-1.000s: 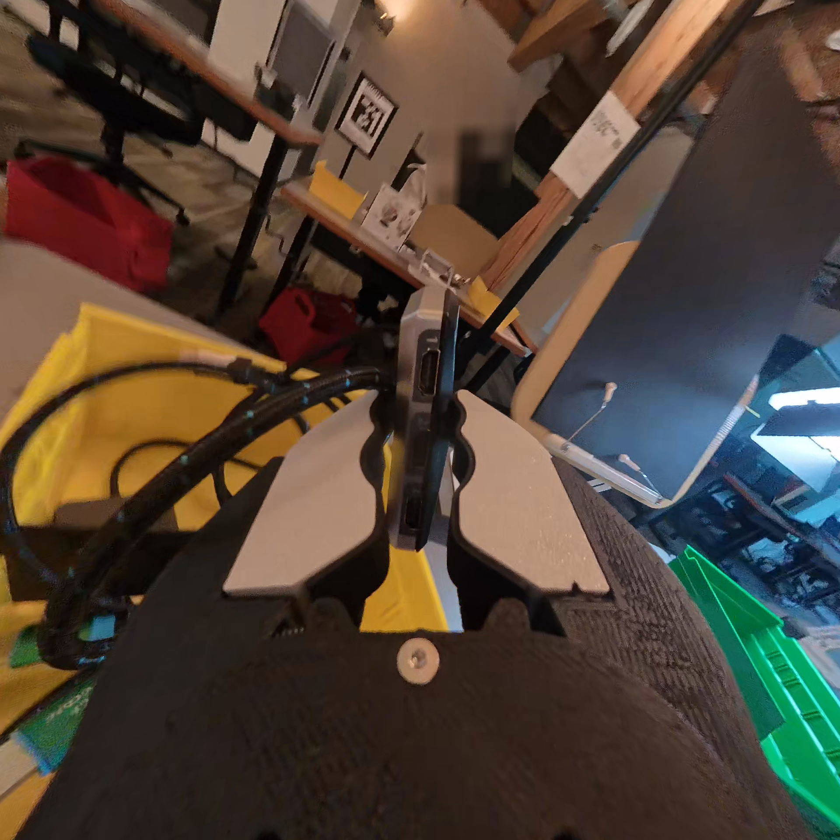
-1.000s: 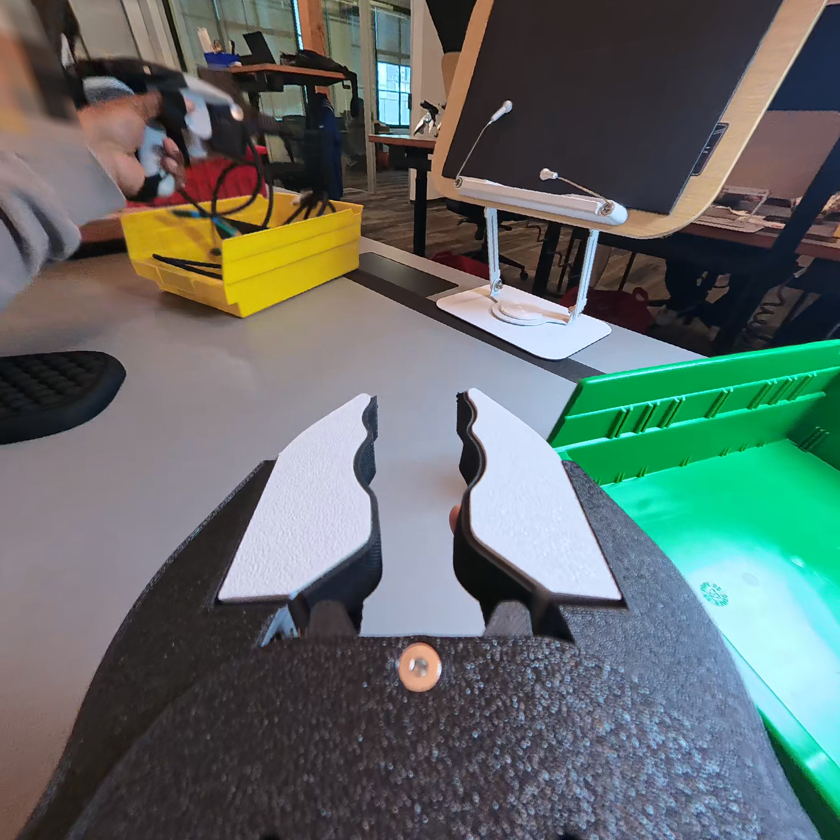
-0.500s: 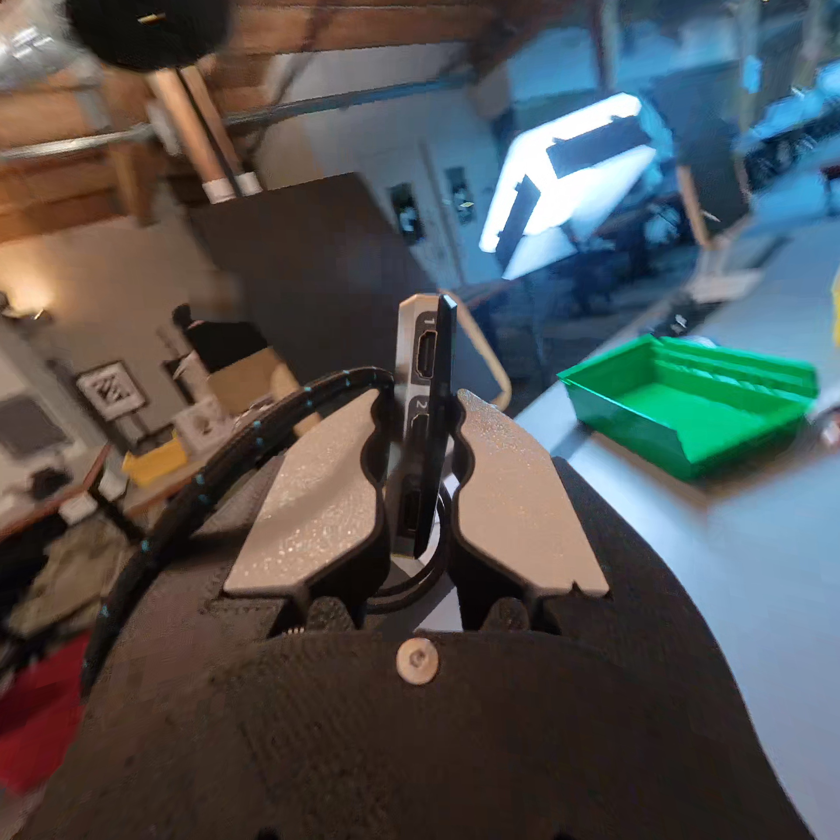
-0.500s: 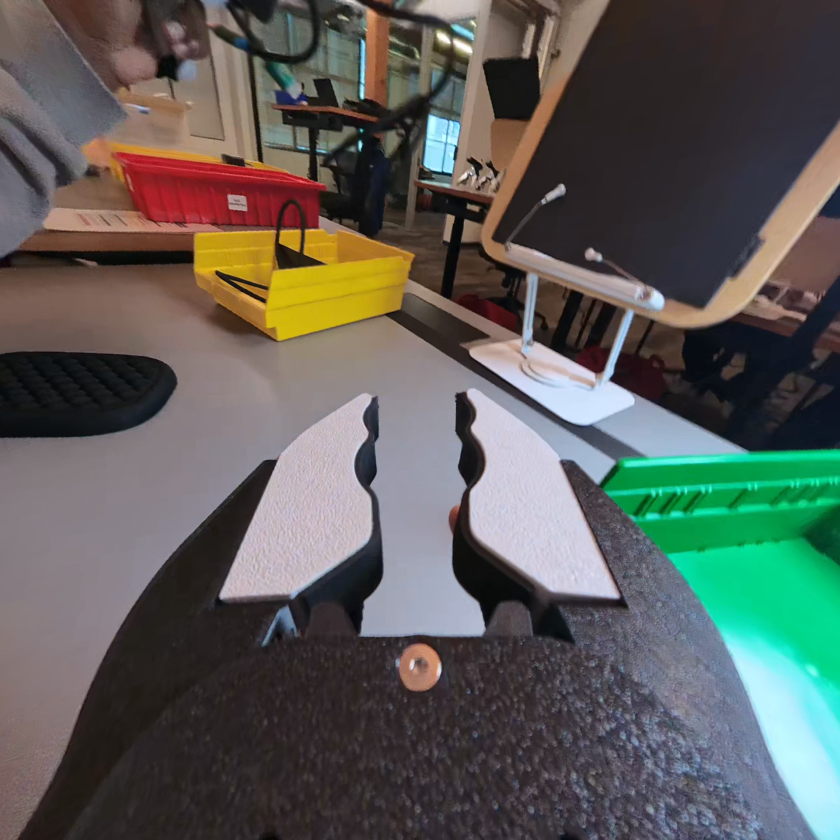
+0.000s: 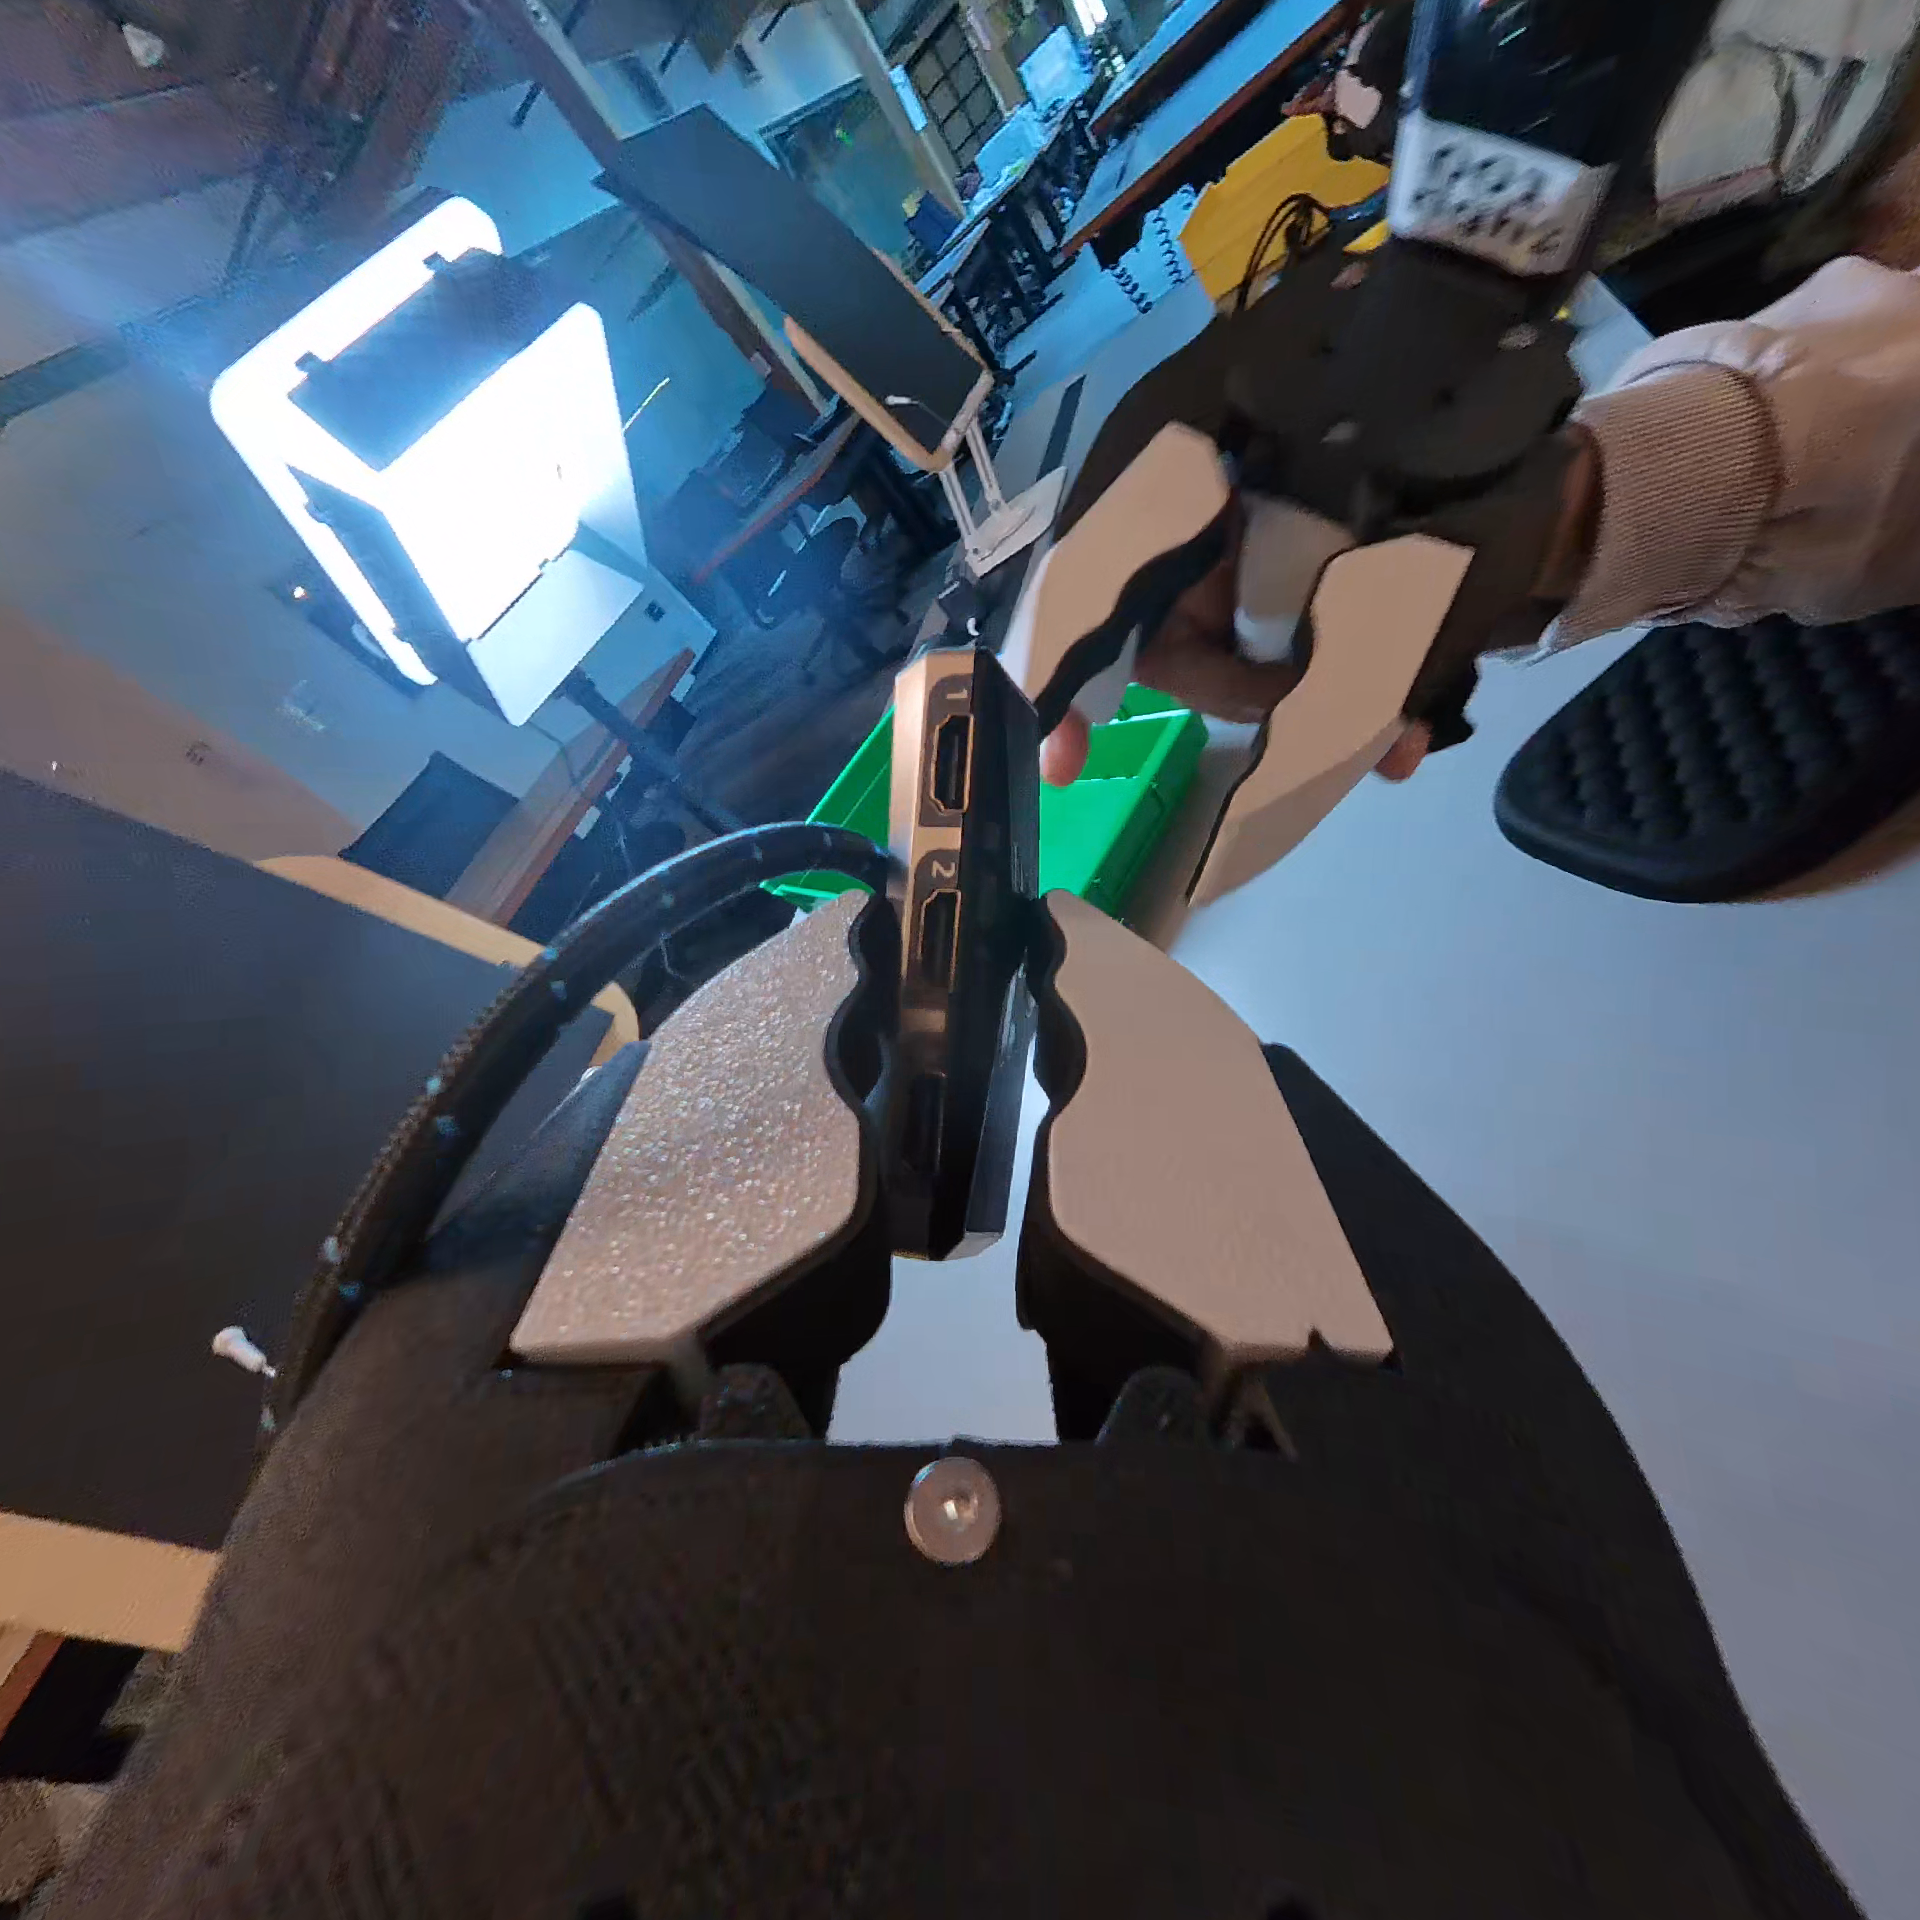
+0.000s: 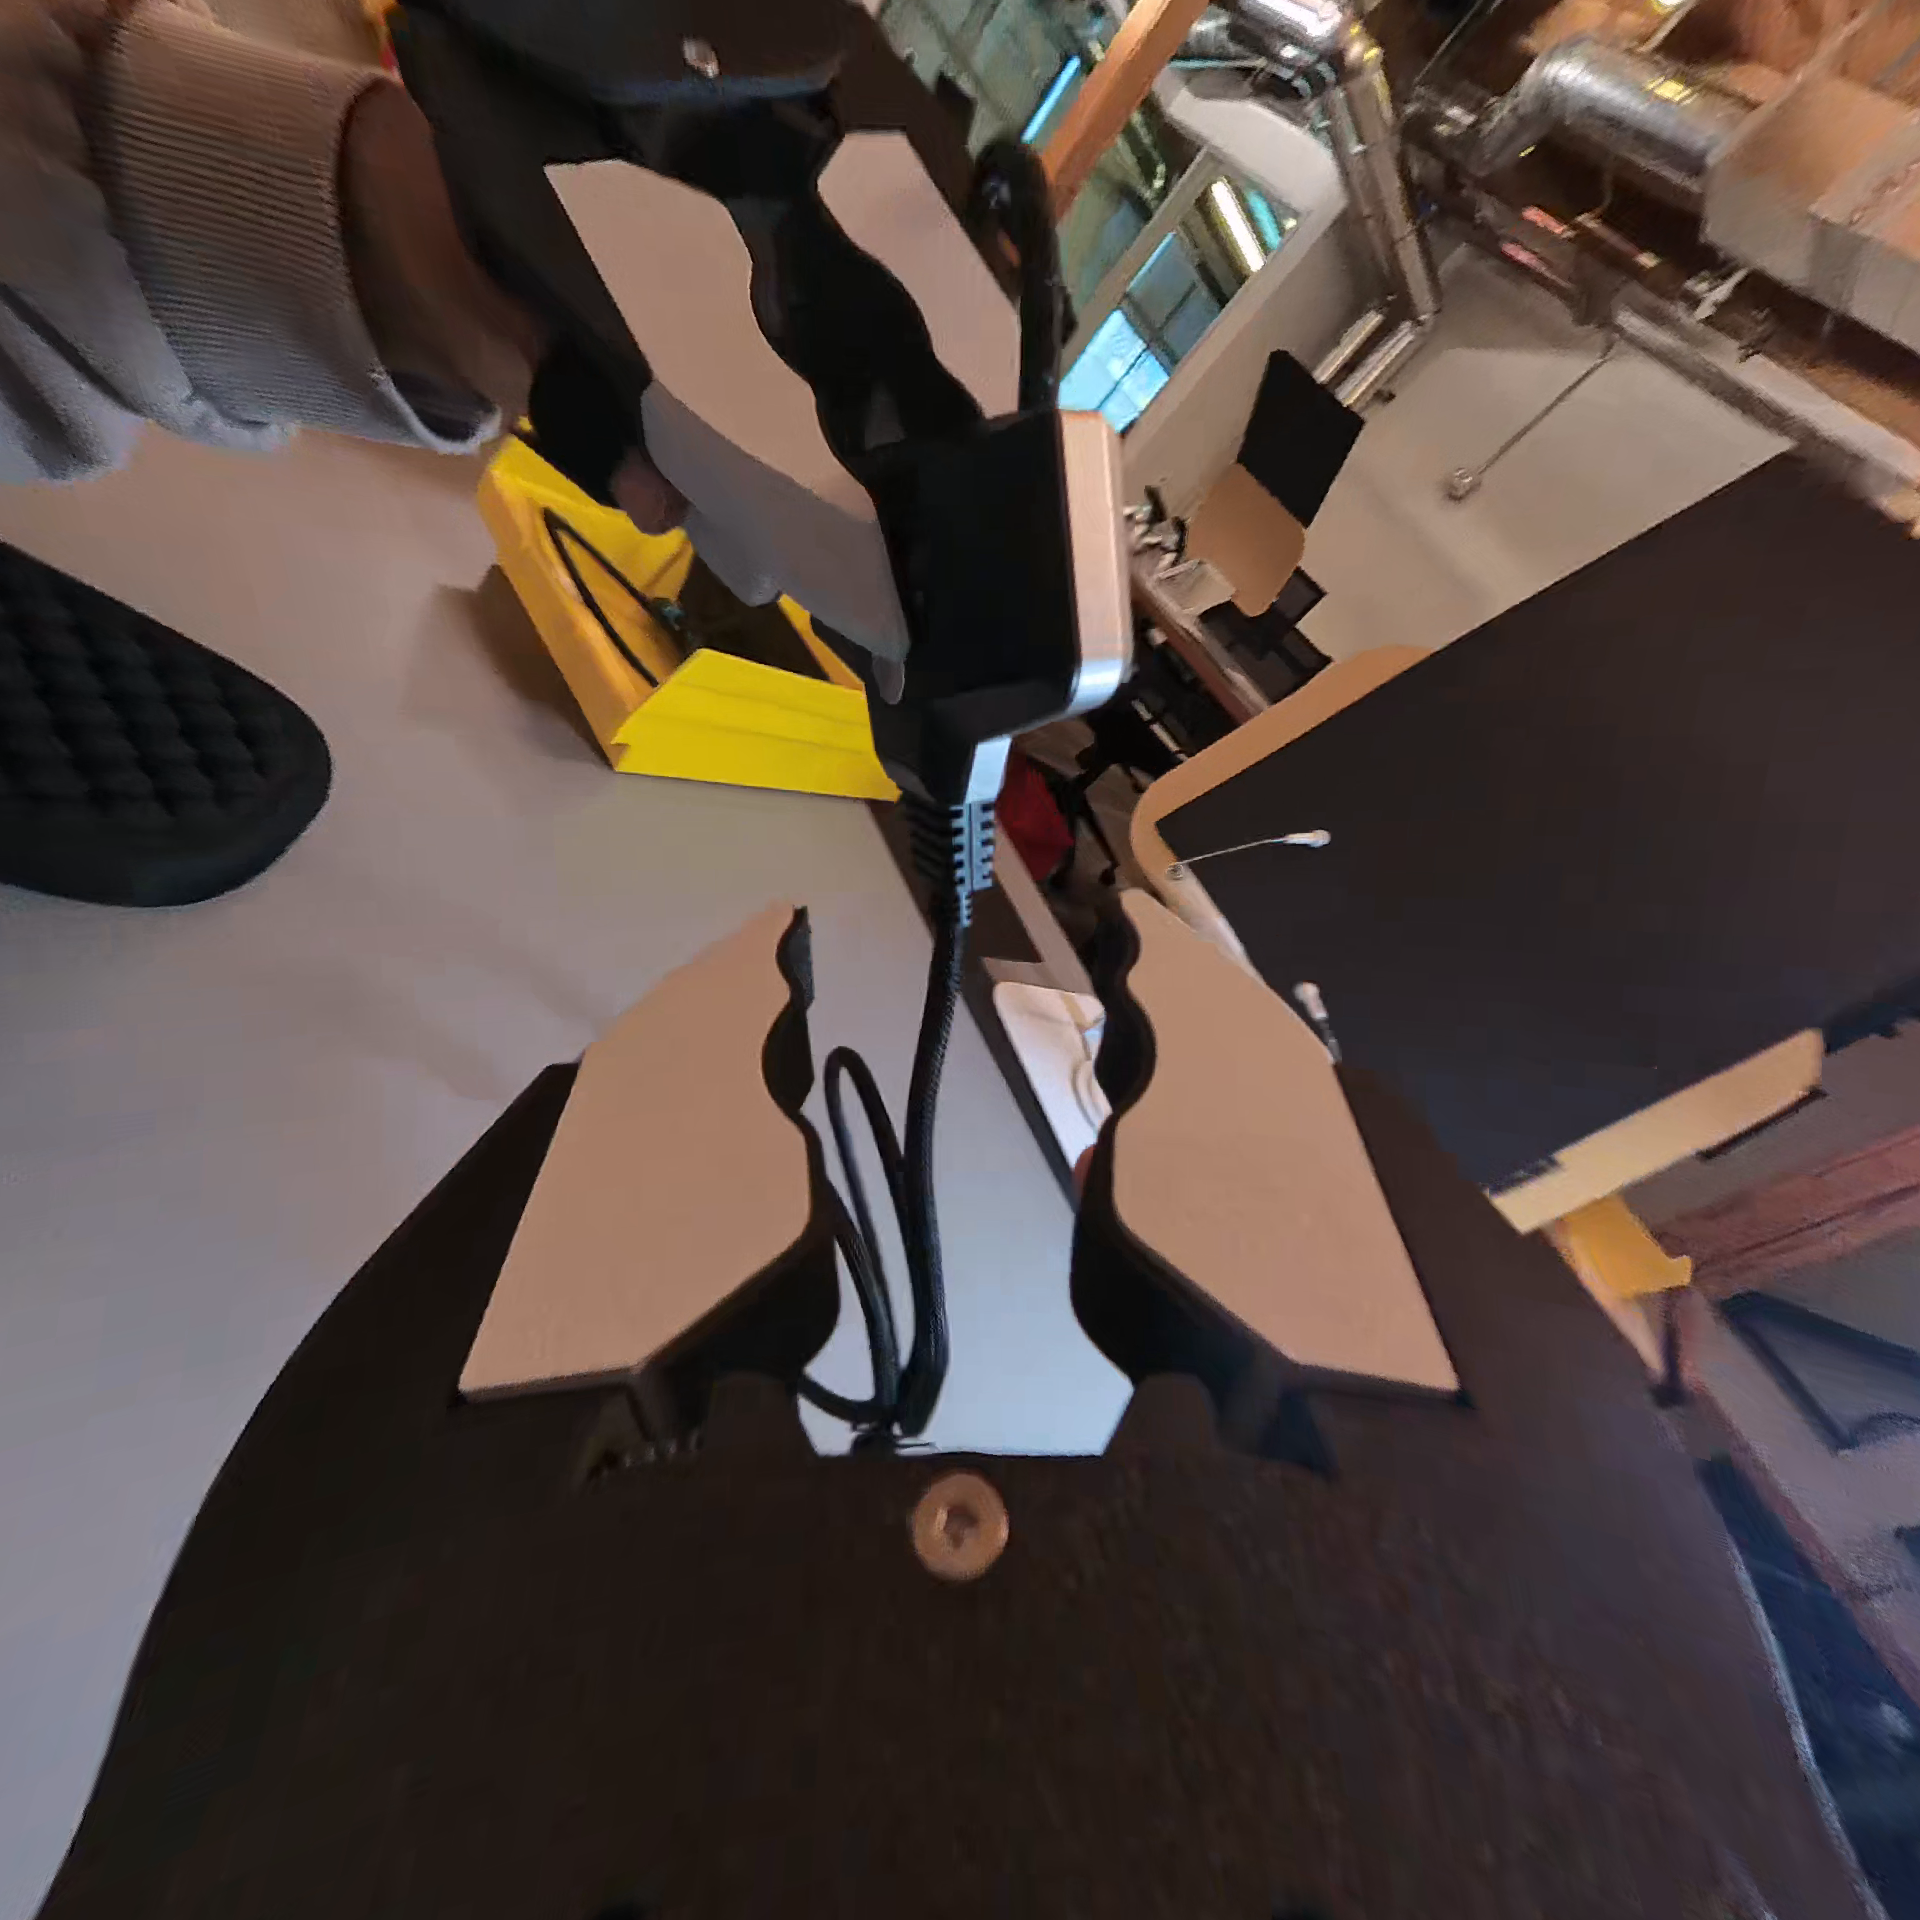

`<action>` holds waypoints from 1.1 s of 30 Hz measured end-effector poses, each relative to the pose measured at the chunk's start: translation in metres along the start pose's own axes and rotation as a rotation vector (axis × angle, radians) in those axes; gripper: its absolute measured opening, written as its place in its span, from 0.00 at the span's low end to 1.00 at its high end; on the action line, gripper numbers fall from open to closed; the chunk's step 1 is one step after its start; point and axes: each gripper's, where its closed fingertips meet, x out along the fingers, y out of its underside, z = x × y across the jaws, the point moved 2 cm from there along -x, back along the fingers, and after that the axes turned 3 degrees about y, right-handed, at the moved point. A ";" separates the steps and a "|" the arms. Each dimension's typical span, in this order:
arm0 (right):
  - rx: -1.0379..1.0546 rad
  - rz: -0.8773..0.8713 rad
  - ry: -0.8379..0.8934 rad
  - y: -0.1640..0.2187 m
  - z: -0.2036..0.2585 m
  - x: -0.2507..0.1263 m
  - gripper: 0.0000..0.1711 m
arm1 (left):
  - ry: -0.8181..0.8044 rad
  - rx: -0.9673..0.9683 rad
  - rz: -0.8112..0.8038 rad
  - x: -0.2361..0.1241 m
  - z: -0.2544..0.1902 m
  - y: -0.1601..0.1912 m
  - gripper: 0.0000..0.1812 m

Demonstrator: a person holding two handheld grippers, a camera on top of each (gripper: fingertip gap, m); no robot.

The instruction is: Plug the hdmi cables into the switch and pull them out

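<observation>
Now left gripper [image 5: 956, 925] pinches switch [image 5: 961, 956] edgewise between its jaws; right gripper [image 6: 961, 935] spread wide, empty, thin cable [image 6: 930, 1143] hanging between its jaws.

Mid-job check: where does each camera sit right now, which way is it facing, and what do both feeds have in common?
Left wrist view: on the left tool, looking along its fingers, shut on the switch; the right tool and a sleeve face it.
Right wrist view: on the right tool, open, facing the switch from the other side; the left tool and a sleeve show.
Shared: switch, braided cable, black pad, grey table.
</observation>
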 end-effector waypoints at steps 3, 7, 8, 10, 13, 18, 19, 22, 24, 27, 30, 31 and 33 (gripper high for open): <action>0.033 0.011 -0.058 0.010 0.011 0.015 0.32 | 0.027 0.043 -0.021 0.003 -0.016 -0.006 0.15; -0.027 0.002 -0.028 0.010 0.023 0.024 0.21 | 0.032 0.049 -0.037 0.004 -0.029 -0.008 0.14; -0.058 0.043 -0.004 0.015 0.022 0.027 0.18 | 0.032 0.037 -0.044 0.004 -0.030 -0.009 0.14; -0.124 0.109 0.030 0.028 0.023 0.032 0.11 | 0.031 -0.007 -0.085 -0.001 -0.028 -0.011 0.15; -0.070 0.058 0.003 0.030 0.028 0.037 0.01 | 0.020 -0.088 -0.151 -0.012 -0.022 -0.013 0.15; -0.102 0.061 0.004 0.025 0.018 0.042 0.00 | -0.007 -0.239 -0.234 -0.031 -0.004 -0.006 0.18; -0.104 0.054 0.006 0.024 0.016 0.043 0.00 | 0.002 -0.299 -0.262 -0.037 0.002 -0.006 0.21; -0.127 0.046 0.021 0.023 0.011 0.047 0.00 | -0.036 -0.458 -0.315 -0.055 0.029 0.000 0.25; -0.150 0.024 0.024 0.023 0.008 0.049 0.00 | -0.123 -0.578 -0.405 -0.074 0.057 0.006 0.21; -0.168 0.004 0.058 0.021 0.002 0.050 0.00 | -0.264 -0.768 -0.542 -0.111 0.101 0.021 0.10; -0.124 -0.017 0.068 0.020 -0.008 0.044 0.00 | -0.489 -0.748 -0.421 -0.146 0.134 0.052 0.09; -0.105 -0.016 0.076 0.021 -0.013 0.041 0.00 | -0.531 -0.749 -0.333 -0.154 0.138 0.066 0.08; -0.043 -0.029 0.088 0.023 -0.026 0.034 0.00 | -0.450 -0.748 -0.179 -0.149 0.125 0.082 0.09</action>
